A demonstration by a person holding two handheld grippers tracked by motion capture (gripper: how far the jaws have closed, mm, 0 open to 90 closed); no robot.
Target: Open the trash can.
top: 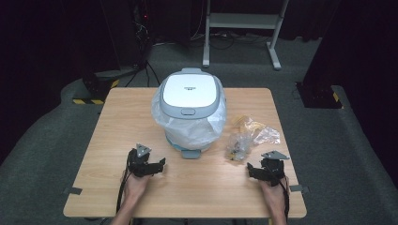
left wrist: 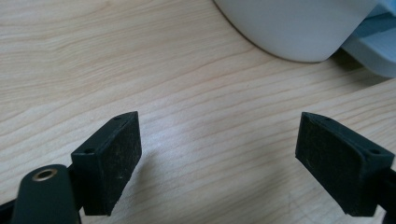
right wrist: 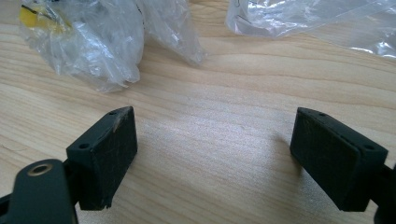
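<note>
Both low, L gripper (top: 161, 163) & R gripper (top: 251, 167) agape

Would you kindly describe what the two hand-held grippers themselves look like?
Both the left hand-held gripper and the right hand-held gripper are black, each topped by a grey three-cornered plate and trailing a black cable. Their jaws are black blocks with flat, scuffed pads. The forearms are bare.

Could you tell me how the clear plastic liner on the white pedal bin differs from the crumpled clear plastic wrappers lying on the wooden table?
The clear plastic liner is draped over the white pedal bin and pinned under its lid; the crumpled clear plastic wrappers lie loose on the wooden table. The liner is larger and milky; the wrappers are smaller, with yellow bits inside. Both are thin, wrinkled plastic.
</note>
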